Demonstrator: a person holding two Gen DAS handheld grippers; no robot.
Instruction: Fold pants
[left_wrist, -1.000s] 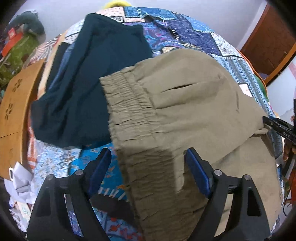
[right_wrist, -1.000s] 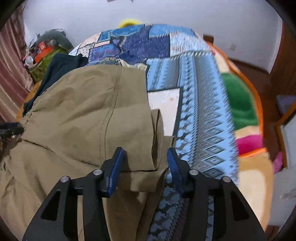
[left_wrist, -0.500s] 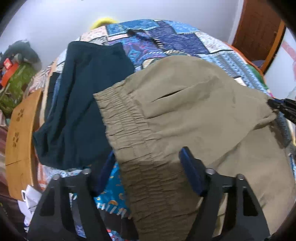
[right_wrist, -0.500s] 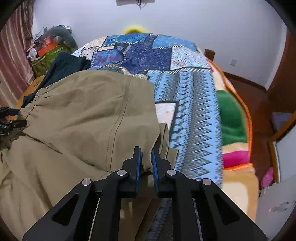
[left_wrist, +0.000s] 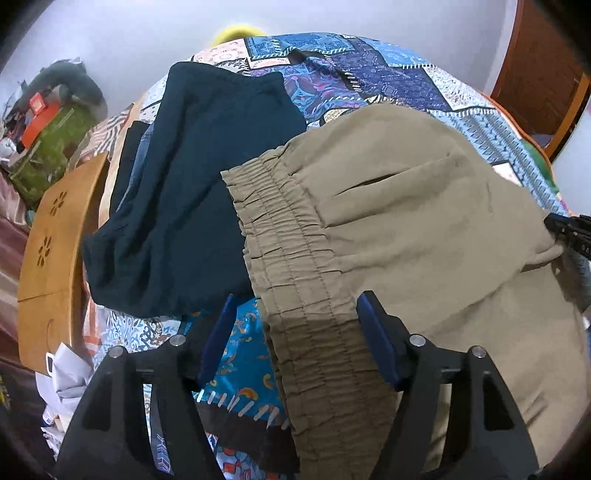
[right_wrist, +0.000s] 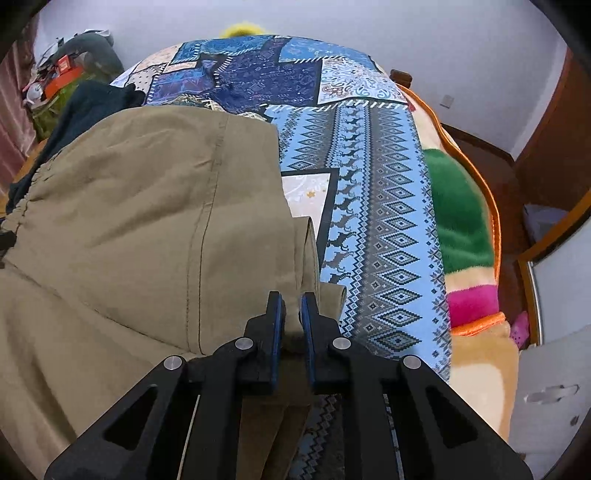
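Olive-khaki pants (left_wrist: 406, 236) lie folded over on a patterned bedspread, with the gathered elastic waistband (left_wrist: 295, 280) toward the left. My left gripper (left_wrist: 295, 332) is open, its blue pads on either side of the waistband's near end. My right gripper (right_wrist: 292, 319) is shut on the pants' right edge (right_wrist: 306, 258), at a folded corner of the cloth. The pants fill the left half of the right wrist view (right_wrist: 147, 229). The right gripper's tip shows at the far right of the left wrist view (left_wrist: 569, 232).
A dark teal garment (left_wrist: 199, 192) lies left of the pants, partly under the waistband. A wooden board (left_wrist: 51, 251) and clutter (left_wrist: 48, 133) sit at the bed's left. A green, pink and orange blanket (right_wrist: 465, 243) lies along the bed's right side. A wooden door (left_wrist: 543, 66) stands far right.
My right gripper closed from open onto the pants' right edge. My left gripper stayed open and shifted a little around the waistband.
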